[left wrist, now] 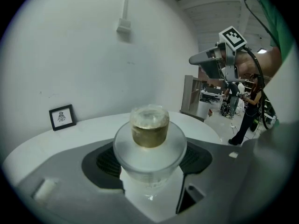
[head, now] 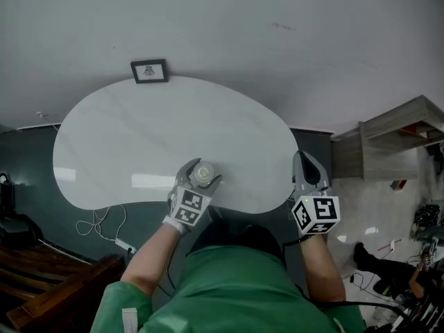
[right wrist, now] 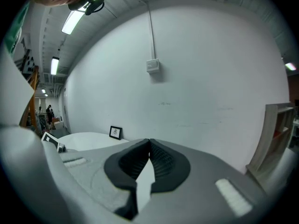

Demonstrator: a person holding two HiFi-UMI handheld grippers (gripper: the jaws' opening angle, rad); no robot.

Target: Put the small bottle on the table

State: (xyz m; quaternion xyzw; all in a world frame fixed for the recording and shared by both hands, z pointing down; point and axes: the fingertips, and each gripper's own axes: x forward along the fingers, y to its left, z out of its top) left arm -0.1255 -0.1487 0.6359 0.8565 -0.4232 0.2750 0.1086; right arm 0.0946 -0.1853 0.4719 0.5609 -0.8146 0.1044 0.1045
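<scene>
A small clear bottle with a pale round cap stands upright between the jaws of my left gripper, low over the near edge of the white kidney-shaped table. In the left gripper view the bottle fills the middle, its amber contents showing, with a black ribbed pad against each side. My right gripper hovers at the table's right end with its jaw tips touching and nothing held. In the right gripper view its pads meet at the tip.
A small framed picture leans against the white wall at the table's far edge. A wooden shelf unit stands to the right. Cables lie on the dark floor left of the person.
</scene>
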